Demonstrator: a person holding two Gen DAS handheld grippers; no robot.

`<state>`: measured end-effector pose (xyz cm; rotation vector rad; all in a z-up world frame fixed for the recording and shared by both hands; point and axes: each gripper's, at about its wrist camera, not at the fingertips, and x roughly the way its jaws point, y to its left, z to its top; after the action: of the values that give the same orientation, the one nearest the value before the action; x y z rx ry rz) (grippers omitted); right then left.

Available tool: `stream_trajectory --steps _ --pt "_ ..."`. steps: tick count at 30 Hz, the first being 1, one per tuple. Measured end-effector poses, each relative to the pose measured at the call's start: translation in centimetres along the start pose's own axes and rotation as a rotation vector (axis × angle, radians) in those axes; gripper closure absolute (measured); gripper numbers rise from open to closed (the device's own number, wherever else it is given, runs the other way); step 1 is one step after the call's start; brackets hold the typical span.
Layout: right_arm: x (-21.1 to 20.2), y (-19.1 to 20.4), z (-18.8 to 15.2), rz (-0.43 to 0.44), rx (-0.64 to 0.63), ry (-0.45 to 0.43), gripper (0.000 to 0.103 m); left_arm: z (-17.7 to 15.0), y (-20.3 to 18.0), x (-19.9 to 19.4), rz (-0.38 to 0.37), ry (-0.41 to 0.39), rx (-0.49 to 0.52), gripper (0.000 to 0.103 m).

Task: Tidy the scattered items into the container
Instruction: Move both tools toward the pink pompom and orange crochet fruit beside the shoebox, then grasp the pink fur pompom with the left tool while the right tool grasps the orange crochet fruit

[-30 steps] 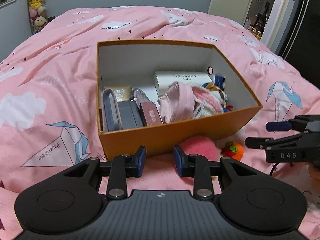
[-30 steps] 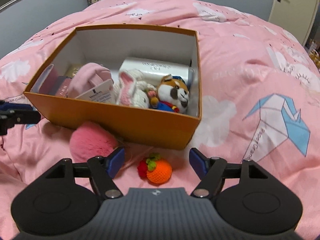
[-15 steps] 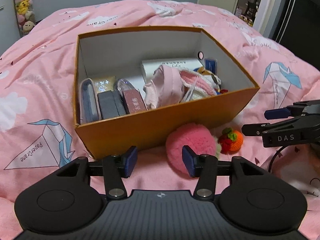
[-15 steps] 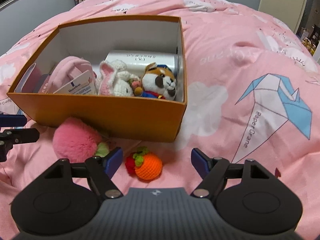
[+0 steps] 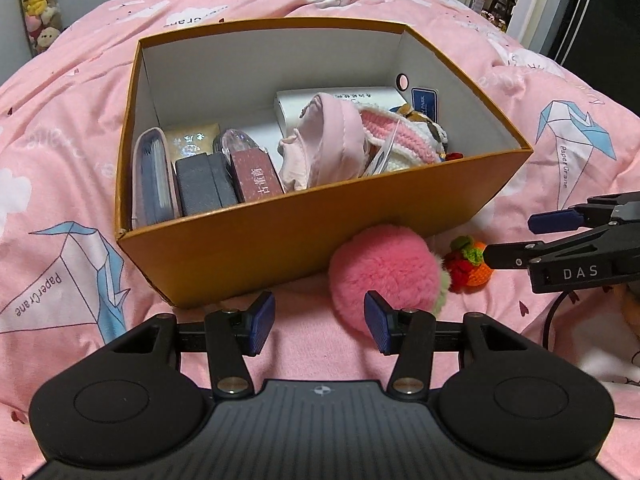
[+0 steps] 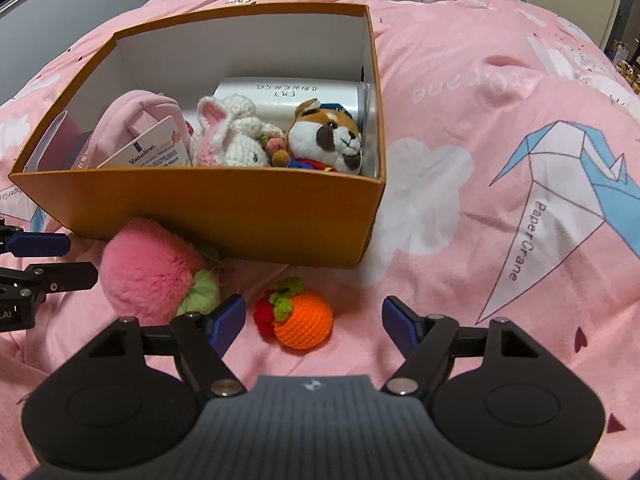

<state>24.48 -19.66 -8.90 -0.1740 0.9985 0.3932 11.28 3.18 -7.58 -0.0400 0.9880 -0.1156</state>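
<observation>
Nearly done: the orange box is mostly packed. Left on the bed: the pink pompom, just ahead of the wide, empty left gripper, and the crochet orange, between the right gripper's wide fingers.

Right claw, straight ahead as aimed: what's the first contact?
Likely the crocheted orange fruit charm, lying on the bedspread just ahead between the open right claw fingers; the orange cardboard box sits behind it.
</observation>
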Motion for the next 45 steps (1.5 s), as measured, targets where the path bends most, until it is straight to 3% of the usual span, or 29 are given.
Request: stream_trajectory --steps 12,23,34,45 --pt "0.8 0.2 -0.3 0.011 -0.018 0.0 0.027 0.1 -1.2 1.5 -0.055 0.016 0.065 0.045" --pt "3.5 -0.7 -0.4 0.06 0.018 0.066 0.04 0.7 -3.0 3.1 -0.111 -0.021 0.086 0.04" --pt "5.8 -1.9 -0.3 0.159 0.083 0.105 0.042 1.4 -4.3 5.8 -0.094 0.037 0.108 0.039" --pt "7.2 -3.1 -0.1 0.213 0.147 0.115 0.043 1.6 -3.5 7.9 -0.15 0.072 0.036 0.036"
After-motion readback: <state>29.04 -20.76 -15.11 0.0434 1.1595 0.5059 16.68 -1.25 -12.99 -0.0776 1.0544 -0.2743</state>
